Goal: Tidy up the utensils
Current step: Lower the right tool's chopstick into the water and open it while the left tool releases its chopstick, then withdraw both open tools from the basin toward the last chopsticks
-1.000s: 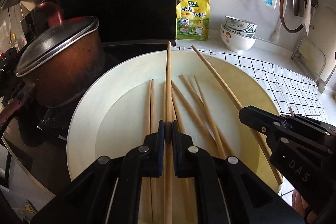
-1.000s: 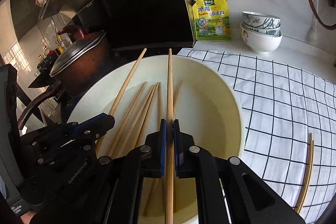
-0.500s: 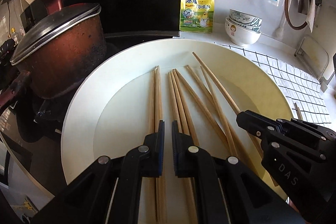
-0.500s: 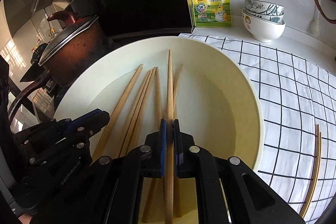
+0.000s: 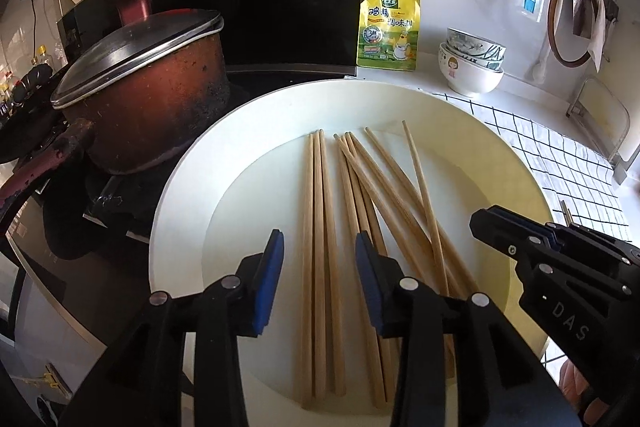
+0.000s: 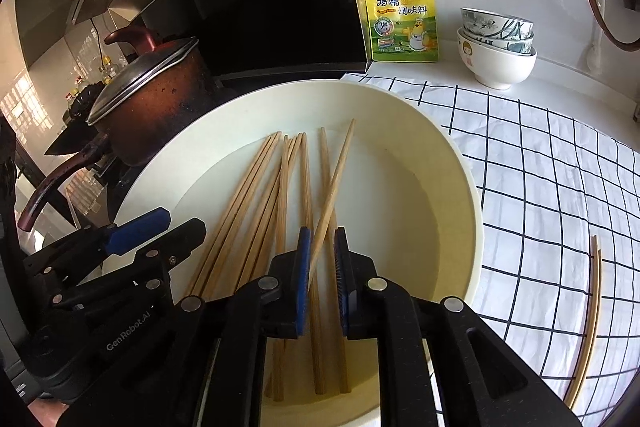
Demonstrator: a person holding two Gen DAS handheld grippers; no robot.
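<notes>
Kitchen desk: chopsticks (image 5: 320, 227) lie in the basin (image 5: 180, 195) below your opening left hand-held gripper (image 5: 318, 259); your right hand-held gripper (image 6: 322, 255), opening, straddles one, gripping nothing.

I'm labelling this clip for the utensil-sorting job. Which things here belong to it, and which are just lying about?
Part of the job:
- chopsticks lying in the cream basin
- two chopsticks left on the checked cloth
- left tool and right tool, both opening

Just lying about:
- lidded pot
- yellow seasoning pouch
- stacked bowls
</notes>
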